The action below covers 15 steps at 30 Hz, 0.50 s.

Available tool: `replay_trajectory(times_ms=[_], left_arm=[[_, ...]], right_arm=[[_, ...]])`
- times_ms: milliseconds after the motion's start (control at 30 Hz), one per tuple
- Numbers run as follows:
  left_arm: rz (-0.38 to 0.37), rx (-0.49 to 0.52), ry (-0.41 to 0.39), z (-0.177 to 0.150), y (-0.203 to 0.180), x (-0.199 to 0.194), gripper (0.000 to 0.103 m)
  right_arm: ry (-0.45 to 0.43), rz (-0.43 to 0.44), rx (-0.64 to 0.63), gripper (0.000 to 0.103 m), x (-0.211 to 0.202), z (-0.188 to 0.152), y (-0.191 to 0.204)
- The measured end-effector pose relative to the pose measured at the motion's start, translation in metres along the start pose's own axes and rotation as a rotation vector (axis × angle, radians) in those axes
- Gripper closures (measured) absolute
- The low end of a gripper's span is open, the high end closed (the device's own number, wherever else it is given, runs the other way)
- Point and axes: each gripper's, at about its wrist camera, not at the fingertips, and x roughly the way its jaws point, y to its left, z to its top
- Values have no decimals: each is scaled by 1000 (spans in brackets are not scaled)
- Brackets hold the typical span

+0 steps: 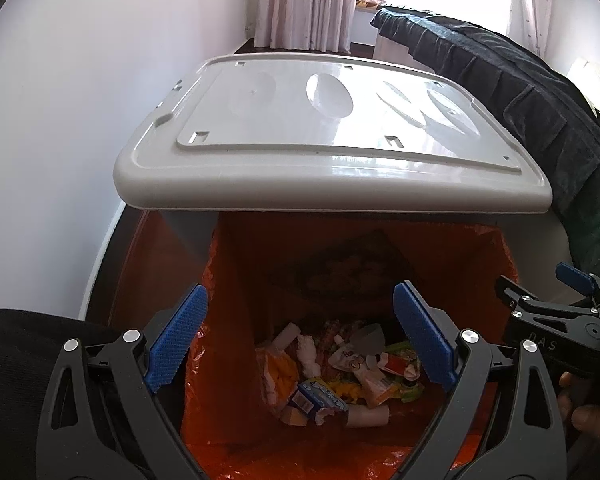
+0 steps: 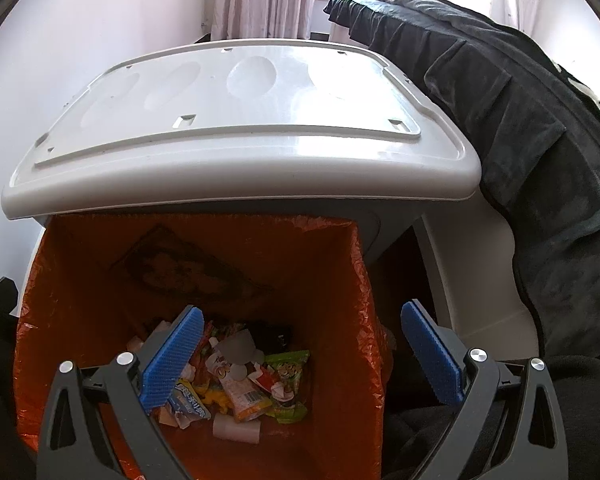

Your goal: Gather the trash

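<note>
Two claws hang over an open trash bin (image 1: pixel 188 236), both spread apart and holding nothing. Biggest in view is the bin's grey lid (image 1: pixel 332 136), tipped up at the far rim and leaning back toward a dark blanket (image 1: pixel 540 112) draped just beside it on the right. Under the lid, an orange liner bag (image 1: pixel 440 264) covers the bin walls and folds over the rim. The left claw (image 1: pixel 300 336) looks straight down the middle of the opening; the right claw (image 2: pixel 300 356) sits nearer the right rim, its right finger outside the liner's edge in the view.

At the bottom of the bag lies the collected trash (image 1: pixel 340 376): wrappers, crumpled tissue, a green packet (image 2: pixel 288 368), a blue carton (image 1: pixel 320 396) and a small white cup (image 1: pixel 366 416) toward the near wall.

Risk, as I judge it: the lid may not be stable, and a knock from either claw could drop it onto them. A finger could also snag the thin liner at the rim and tear it or pull it down into the bin.
</note>
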Motion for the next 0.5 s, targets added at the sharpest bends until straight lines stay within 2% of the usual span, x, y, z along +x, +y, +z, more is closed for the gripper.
replay_trajectory(times_ms=[167, 367, 500], left_arm=[[53, -16, 1, -3, 2, 1, 9], [12, -68, 67, -6, 12, 12, 9], [39, -57, 46, -6, 11, 10, 9]], right_arm=[[9, 3, 9, 5, 2, -1, -2], [17, 4, 20, 6, 3, -1, -4], [21, 4, 28, 5, 4, 0, -6]])
